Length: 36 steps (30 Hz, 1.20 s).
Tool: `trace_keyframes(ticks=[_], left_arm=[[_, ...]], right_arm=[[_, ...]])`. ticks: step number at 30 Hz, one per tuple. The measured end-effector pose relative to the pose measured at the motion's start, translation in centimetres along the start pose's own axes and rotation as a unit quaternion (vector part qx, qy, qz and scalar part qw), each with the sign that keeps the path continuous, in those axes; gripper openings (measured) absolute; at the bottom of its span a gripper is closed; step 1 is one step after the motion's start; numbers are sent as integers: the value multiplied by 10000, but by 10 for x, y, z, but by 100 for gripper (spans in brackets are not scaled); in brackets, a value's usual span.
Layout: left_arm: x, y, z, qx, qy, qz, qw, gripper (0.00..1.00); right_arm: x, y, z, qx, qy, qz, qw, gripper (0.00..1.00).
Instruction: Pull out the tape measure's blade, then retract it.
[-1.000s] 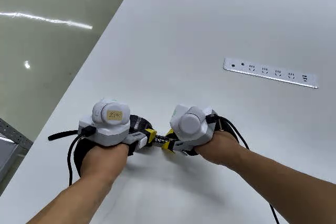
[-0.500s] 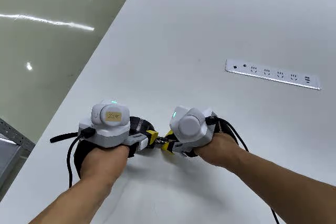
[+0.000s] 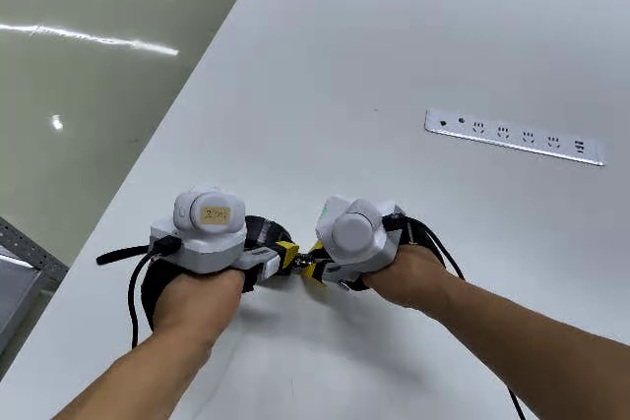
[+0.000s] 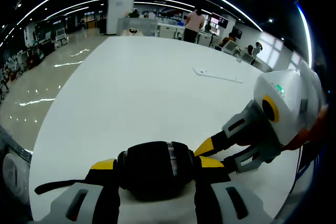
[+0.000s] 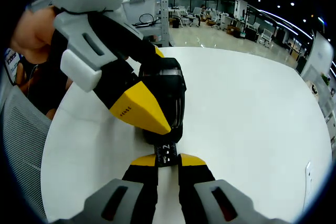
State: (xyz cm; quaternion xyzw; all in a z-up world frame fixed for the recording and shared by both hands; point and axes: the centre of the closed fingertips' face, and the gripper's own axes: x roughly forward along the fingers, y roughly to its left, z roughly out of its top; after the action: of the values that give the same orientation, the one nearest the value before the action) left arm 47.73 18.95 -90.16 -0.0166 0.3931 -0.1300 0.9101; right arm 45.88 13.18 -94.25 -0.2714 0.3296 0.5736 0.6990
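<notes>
The black tape measure (image 4: 155, 169) sits between the yellow-tipped jaws of my left gripper (image 4: 156, 165), which is shut on its case. In the head view the left gripper (image 3: 283, 254) and right gripper (image 3: 313, 269) meet nose to nose near the table's front edge, the tape measure (image 3: 262, 234) mostly hidden between them. In the right gripper view my right gripper (image 5: 167, 160) is shut on the blade tip (image 5: 166, 156), which shows printed numbers. Only a very short piece of blade is out of the case (image 5: 167, 95).
A white power strip (image 3: 514, 136) lies flat on the white table (image 3: 335, 66) at the far right. The table's left edge (image 3: 148, 150) drops to a shiny floor. Black cables (image 3: 133, 287) trail from both grippers. People stand far off (image 4: 197, 22).
</notes>
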Motion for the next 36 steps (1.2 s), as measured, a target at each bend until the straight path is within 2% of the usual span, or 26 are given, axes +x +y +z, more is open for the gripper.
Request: trace_keyframes(ticks=[36], left_arm=[[1,2,0,63,23,34,10000,53]], right_arm=[[7,2,9,-208,97,33,9997,13]])
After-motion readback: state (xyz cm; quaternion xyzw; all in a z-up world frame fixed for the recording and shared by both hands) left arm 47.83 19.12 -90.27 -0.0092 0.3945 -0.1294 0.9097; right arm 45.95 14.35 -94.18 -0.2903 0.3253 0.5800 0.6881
